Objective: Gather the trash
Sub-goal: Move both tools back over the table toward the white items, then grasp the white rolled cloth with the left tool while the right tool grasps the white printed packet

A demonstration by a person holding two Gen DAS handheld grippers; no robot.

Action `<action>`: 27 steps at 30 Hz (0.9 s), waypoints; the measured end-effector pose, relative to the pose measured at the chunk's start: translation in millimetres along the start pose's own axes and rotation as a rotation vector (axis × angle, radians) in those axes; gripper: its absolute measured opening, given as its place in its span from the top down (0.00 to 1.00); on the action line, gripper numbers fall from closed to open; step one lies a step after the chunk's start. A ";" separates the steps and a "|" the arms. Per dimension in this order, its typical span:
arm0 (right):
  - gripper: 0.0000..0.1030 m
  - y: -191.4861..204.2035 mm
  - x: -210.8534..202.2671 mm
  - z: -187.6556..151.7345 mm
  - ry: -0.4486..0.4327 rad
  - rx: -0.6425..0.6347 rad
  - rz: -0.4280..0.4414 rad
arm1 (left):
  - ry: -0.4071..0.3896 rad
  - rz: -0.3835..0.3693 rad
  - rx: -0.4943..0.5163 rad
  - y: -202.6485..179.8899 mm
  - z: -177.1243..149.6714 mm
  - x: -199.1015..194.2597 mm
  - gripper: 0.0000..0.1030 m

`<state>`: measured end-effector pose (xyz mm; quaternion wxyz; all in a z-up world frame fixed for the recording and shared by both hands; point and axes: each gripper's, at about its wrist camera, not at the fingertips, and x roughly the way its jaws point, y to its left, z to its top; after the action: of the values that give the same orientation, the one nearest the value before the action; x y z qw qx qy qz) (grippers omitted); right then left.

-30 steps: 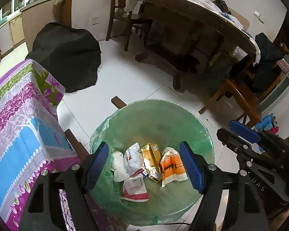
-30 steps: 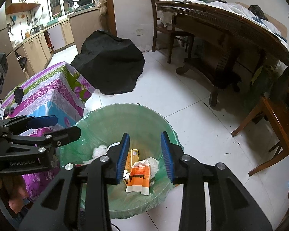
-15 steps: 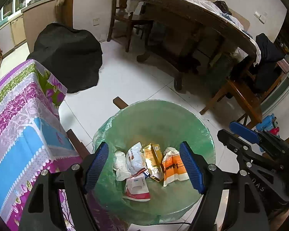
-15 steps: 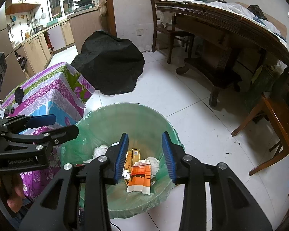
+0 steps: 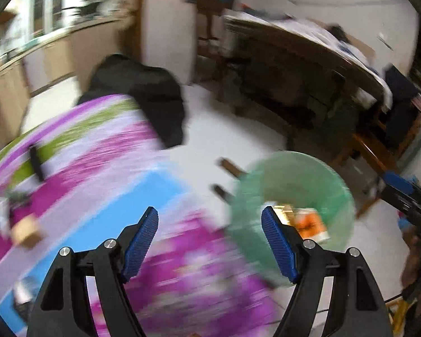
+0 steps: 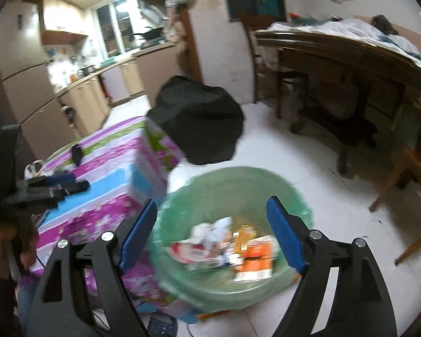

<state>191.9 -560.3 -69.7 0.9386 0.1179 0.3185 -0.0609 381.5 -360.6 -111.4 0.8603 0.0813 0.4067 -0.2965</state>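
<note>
- Left of the bin, the left gripper (image 5: 209, 238) has its blue ribbed pads spread wide with nothing between them. It hangs over the purple, blue and green floral tablecloth (image 5: 103, 174) of a low table that sits just beside the bin.
- Further left of the bin, on that cloth, lie a small tan block-like scrap (image 5: 26, 231) and a dark slim object (image 5: 36, 163). The left view is heavily motion-blurred, so I cannot tell what either one is.
- The landmark itself, a round bin lined with a translucent green plastic bag (image 6: 233, 179), stands on the white tiled floor. Inside it lie collected wrappers: an orange-and-white packet (image 6: 255, 261), a gold pouch (image 6: 242, 231) and crumpled white paper (image 6: 216, 229).
- Above the bin, the right gripper (image 6: 212, 237) is also open wide and empty, framing the trash below.
- Behind the bin, a black cloth heap (image 6: 199, 118) rests on the floor; right of the bin stands a dark wooden table (image 6: 350, 64).
- Risks, as I judge them: the blur suggests a fast swing, so the left gripper could overshoot the tan scrap or snag the tablecloth and drag things off. A low pass near the bin could catch the thin liner or tip the bin and spill what is collected.
</note>
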 end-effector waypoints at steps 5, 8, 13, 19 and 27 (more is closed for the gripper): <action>0.19 53.5 12.2 -16.3 0.035 -0.064 0.105 | -0.025 0.151 -0.221 146.6 -38.3 -53.4 0.26; 0.19 82.4 25.4 -21.4 0.073 -0.105 0.143 | -0.030 0.240 -0.358 224.9 -61.8 -80.7 0.26; 0.19 135.0 49.5 -21.1 0.120 -0.173 0.205 | -0.006 0.357 -0.614 347.1 -99.1 -107.5 0.26; 0.19 201.6 76.7 -12.2 0.154 -0.280 0.283 | 0.037 0.367 -0.692 399.3 -106.5 -98.8 0.26; 0.19 311.9 108.3 3.8 0.162 -0.496 0.419 | 0.085 0.420 -0.627 405.5 -91.3 -59.3 0.26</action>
<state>338.8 -264.7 -76.1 0.9025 -0.0466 0.3660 0.2223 526.4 29.4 -168.0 0.8677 -0.0921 0.4877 0.0290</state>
